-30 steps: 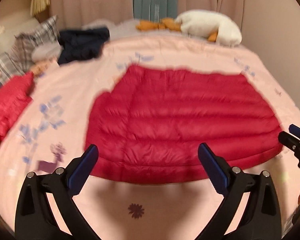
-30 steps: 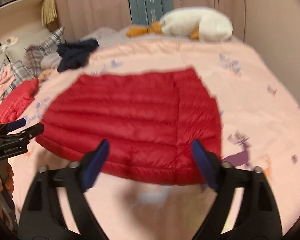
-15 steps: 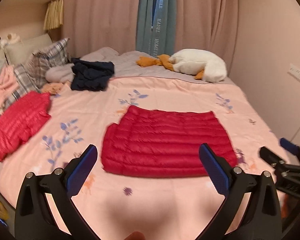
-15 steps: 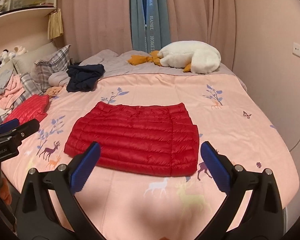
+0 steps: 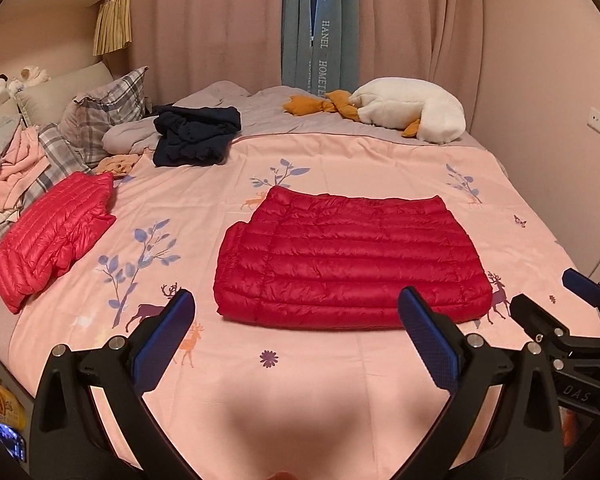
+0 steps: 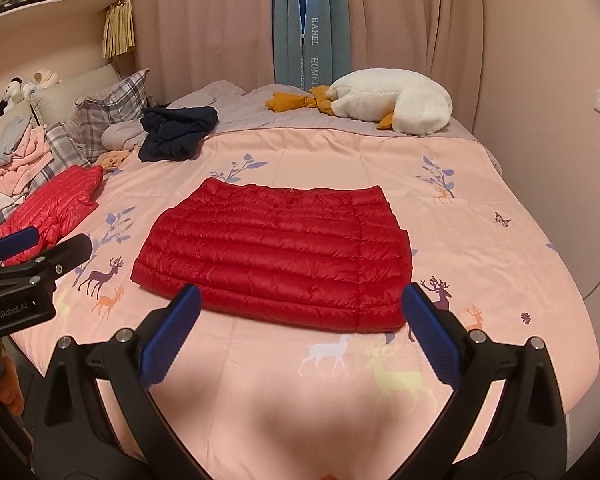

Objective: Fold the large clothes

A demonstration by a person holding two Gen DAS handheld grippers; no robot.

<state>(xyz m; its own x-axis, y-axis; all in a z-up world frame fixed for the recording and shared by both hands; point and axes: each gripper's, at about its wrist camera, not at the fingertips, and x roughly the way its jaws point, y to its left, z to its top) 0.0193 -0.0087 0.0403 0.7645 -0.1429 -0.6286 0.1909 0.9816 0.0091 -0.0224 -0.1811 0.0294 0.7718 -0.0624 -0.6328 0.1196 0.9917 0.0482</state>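
Red quilted jacket [image 5: 348,264] lies folded into a flat rectangle in the middle of the pink bedspread [image 5: 320,392], its near hem running parallel to the foot edge of the bed. Bare printed sheet lies on every side of it: a broad strip toward the cameras, a band to the right before the bed drops off by the wall, and a wider stretch to the left. Left gripper [image 5: 296,336] hangs above the near strip with its blue pads spread wide, touching nothing; right gripper [image 6: 300,330] hangs likewise, fingers far apart and holding nothing. A second red jacket [image 5: 52,236] sits folded near the left edge, its far side running under mixed laundry [image 5: 16,160] that is hard to sort out. A dark navy garment [image 5: 196,136] is heaped near the plaid pillows [image 5: 108,116]; a white plush goose [image 5: 408,110] lies by the curtains [image 5: 220,20].
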